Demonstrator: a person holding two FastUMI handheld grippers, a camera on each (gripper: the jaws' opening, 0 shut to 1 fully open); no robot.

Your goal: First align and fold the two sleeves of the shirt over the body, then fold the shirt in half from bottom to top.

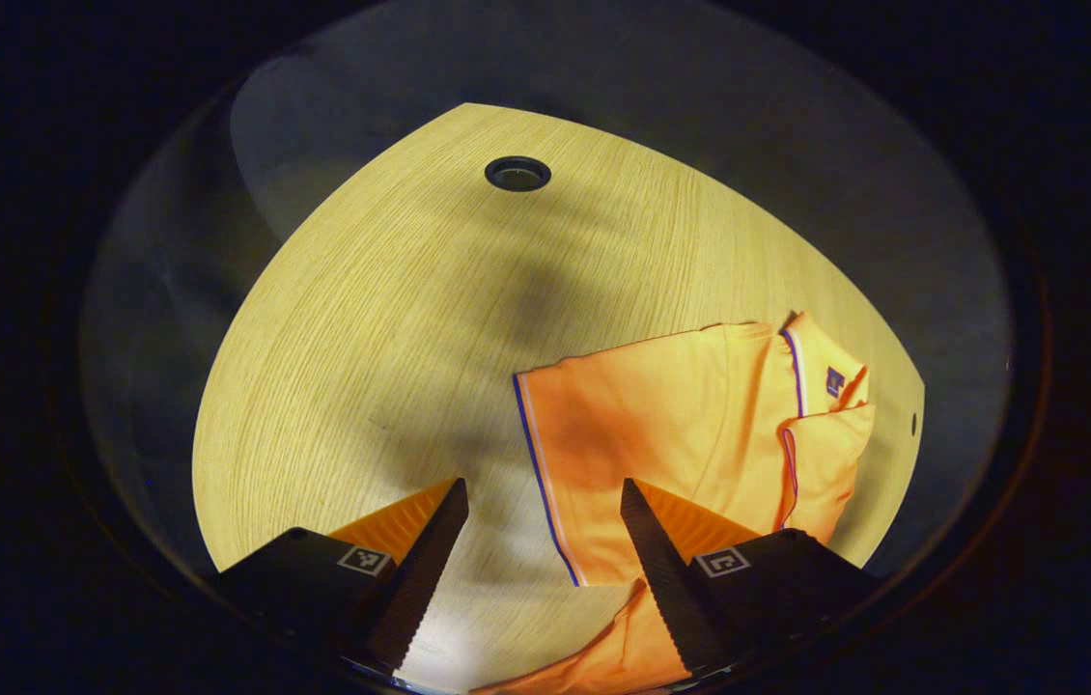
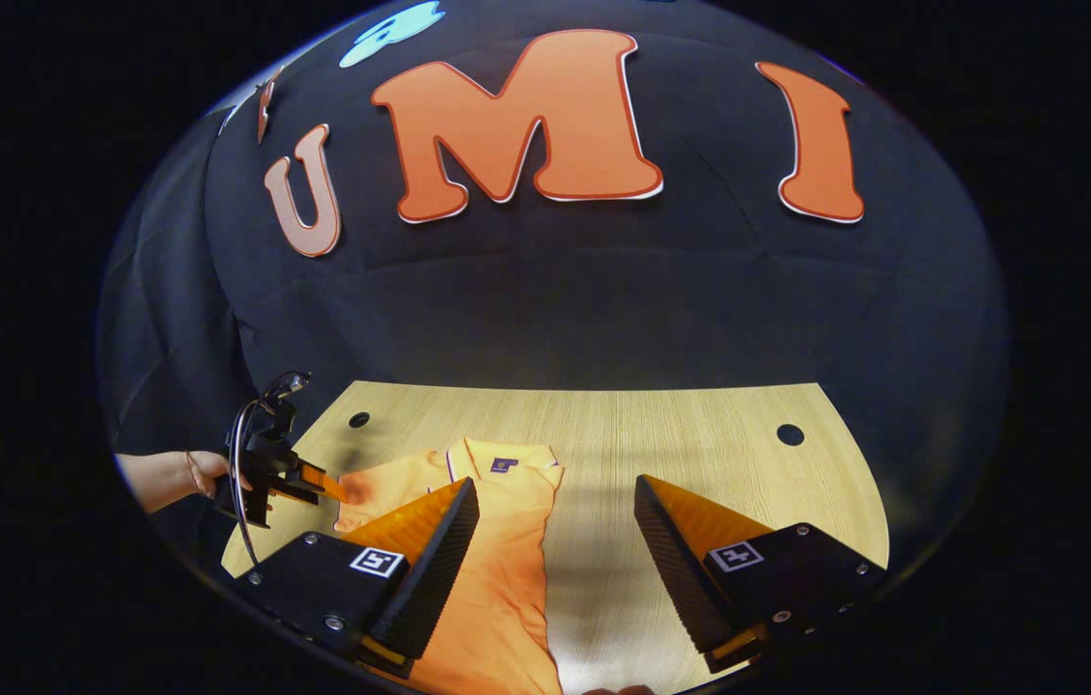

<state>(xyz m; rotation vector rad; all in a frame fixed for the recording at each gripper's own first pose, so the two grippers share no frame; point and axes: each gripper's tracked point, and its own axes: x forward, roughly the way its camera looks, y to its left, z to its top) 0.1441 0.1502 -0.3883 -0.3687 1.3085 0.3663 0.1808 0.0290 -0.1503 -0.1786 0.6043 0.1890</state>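
While one shirt [image 1: 681,434] lies, two hand-held grippers gape.

Both grippers hang above the table with jaws spread and nothing between them: left gripper [image 1: 541,497] angled steeply downward, right gripper [image 2: 555,492] held more level, the hand [image 2: 203,473] gripping the left one.

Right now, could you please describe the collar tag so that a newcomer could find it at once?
Start at the wooden table, where an orange shirt lies. Follow it to its collar, at the end nearest the wall. The tag is the small dark patch inside it, the sole dark mark on the orange.
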